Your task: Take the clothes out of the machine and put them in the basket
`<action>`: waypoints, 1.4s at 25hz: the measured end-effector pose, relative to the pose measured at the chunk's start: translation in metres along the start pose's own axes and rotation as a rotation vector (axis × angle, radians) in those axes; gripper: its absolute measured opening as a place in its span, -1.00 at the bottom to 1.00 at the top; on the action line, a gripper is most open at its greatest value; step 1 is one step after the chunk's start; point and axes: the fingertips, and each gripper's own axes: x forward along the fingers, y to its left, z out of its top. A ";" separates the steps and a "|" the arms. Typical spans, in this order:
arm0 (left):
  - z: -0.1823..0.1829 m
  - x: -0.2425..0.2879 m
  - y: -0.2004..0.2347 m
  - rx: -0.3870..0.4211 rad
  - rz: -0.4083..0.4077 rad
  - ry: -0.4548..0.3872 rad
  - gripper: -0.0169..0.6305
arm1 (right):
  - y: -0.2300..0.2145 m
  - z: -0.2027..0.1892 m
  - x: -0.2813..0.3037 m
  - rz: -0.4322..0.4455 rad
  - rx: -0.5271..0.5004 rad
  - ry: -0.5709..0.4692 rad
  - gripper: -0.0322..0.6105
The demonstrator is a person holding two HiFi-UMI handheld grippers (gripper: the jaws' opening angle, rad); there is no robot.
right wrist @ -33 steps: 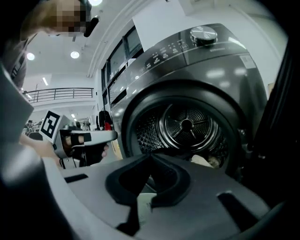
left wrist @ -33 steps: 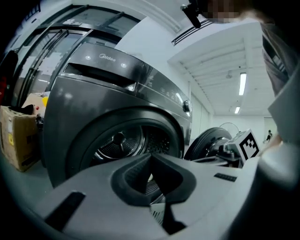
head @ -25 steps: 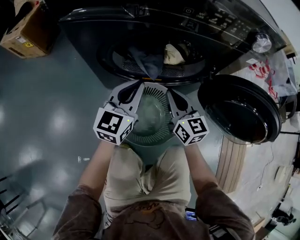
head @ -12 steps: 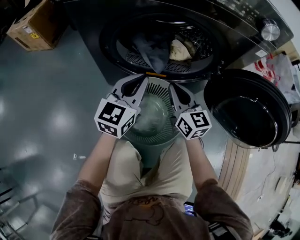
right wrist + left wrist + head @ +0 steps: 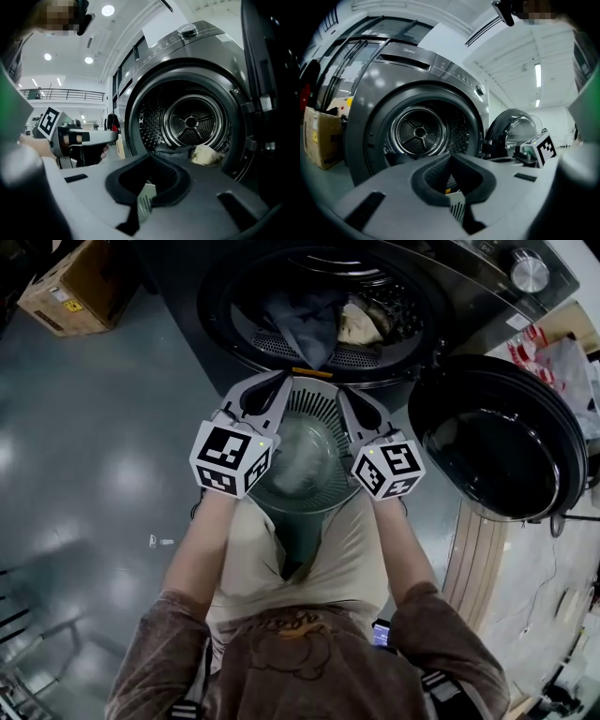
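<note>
Left of the machine (image 5: 217, 306), the cardboard box (image 5: 67, 285) is running off-frame; the left gripper (image 5: 283, 381) and right gripper (image 5: 341, 392) are covering parts of the basket's (image 5: 314, 413) rim.

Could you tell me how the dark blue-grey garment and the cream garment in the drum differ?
The dark blue-grey garment is larger and drapes forward to the front lip of the drum. The cream garment is smaller, bunched in a lump on its right. Both lie inside the open drum, untouched: the left gripper and right gripper clamp the rim of the round slatted basket.
</note>
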 end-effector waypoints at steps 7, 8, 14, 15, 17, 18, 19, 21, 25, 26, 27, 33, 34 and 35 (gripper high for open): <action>-0.011 -0.009 -0.008 0.009 -0.002 0.023 -0.93 | 0.005 -0.003 -0.001 0.029 -0.011 0.010 -0.69; -0.010 -0.010 -0.010 0.013 -0.005 0.023 -0.93 | 0.005 -0.004 -0.002 0.033 -0.013 0.011 -0.67; -0.004 -0.017 -0.004 -0.007 0.018 0.000 -0.93 | 0.006 -0.007 0.002 0.055 -0.018 0.030 -0.28; -0.004 -0.018 -0.003 -0.009 0.022 -0.001 -0.93 | 0.006 -0.008 0.004 0.056 -0.019 0.036 -0.20; -0.003 -0.020 -0.001 -0.017 0.030 -0.005 -0.93 | 0.005 -0.007 0.008 0.059 -0.023 0.042 -0.06; -0.003 -0.021 0.000 -0.018 0.032 -0.005 -0.93 | 0.004 -0.006 0.010 0.061 -0.027 0.043 0.02; -0.002 -0.022 0.001 -0.014 0.032 -0.005 -0.93 | 0.004 -0.004 0.014 0.062 -0.029 0.044 0.17; -0.002 -0.024 0.002 -0.001 0.032 -0.003 -0.93 | 0.001 0.000 0.021 0.065 -0.024 0.048 0.57; -0.001 -0.026 0.004 -0.013 0.026 -0.013 -0.93 | -0.004 0.009 0.040 0.075 -0.044 0.067 0.68; -0.001 -0.026 0.003 -0.015 0.021 -0.014 -0.93 | -0.006 0.011 0.045 0.078 -0.063 0.074 0.69; -0.002 -0.026 0.002 -0.015 0.017 -0.012 -0.93 | -0.007 0.013 0.051 0.082 -0.079 0.079 0.69; -0.003 -0.032 0.000 -0.006 0.006 0.002 -0.93 | -0.021 0.017 0.093 0.081 -0.159 0.120 0.69; -0.003 -0.033 -0.001 -0.006 0.002 0.002 -0.93 | -0.023 0.016 0.101 0.080 -0.172 0.131 0.69; -0.003 -0.033 -0.002 -0.007 -0.003 0.002 -0.93 | -0.025 0.014 0.109 0.080 -0.185 0.142 0.69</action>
